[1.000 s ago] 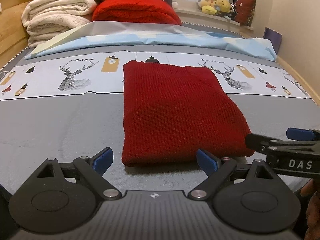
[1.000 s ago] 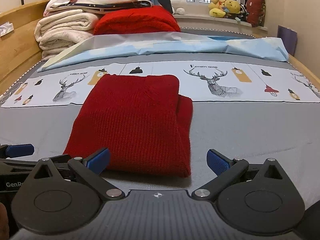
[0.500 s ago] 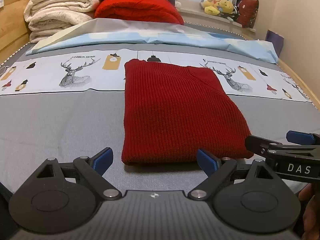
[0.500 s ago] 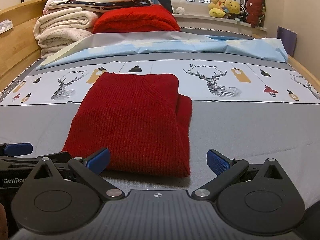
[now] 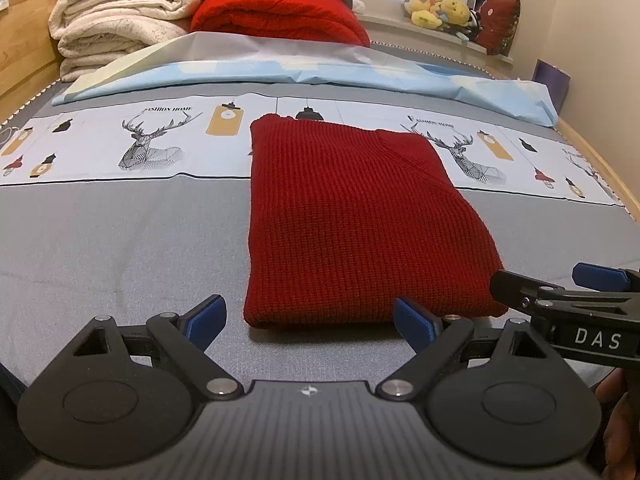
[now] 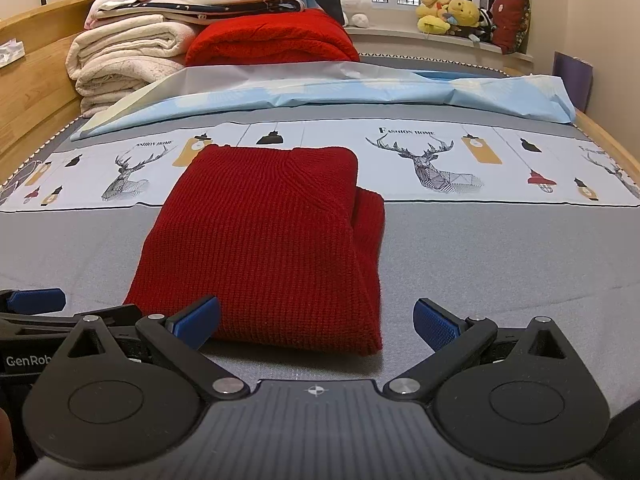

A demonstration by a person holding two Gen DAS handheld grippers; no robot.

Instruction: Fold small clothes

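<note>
Left wrist view: red knit sweater (image 5: 352, 224) lies folded into a flat rectangle on the grey bed sheet (image 5: 120, 240), far edge reaching onto the white printed band with deer drawings (image 5: 152, 140). Ribbed knit, diagonal seam visible across the top layer. Near edge is a thick rounded fold.

Left gripper (image 5: 312, 322) hovers low just before the sweater's near edge, jaws wide apart, nothing between them; blue pads both clear of the fabric. Right gripper's side profile, marked "DAS", shows at the right edge of this view.

Right wrist view shows what the left does not: the sweater's right side (image 6: 368, 240) has a second layer sticking out past the top layer, so the fold is uneven there. Right gripper (image 6: 316, 320) also spread wide and empty, near the sweater's near edge; left gripper's body enters at lower left.

Behind: light blue duvet (image 6: 360, 92), stacked cream blankets (image 6: 124, 60), red folded blanket (image 6: 272, 40), plush toys (image 6: 448, 14) on the windowsill. Wooden bed frame (image 6: 36, 92) on the left.
</note>
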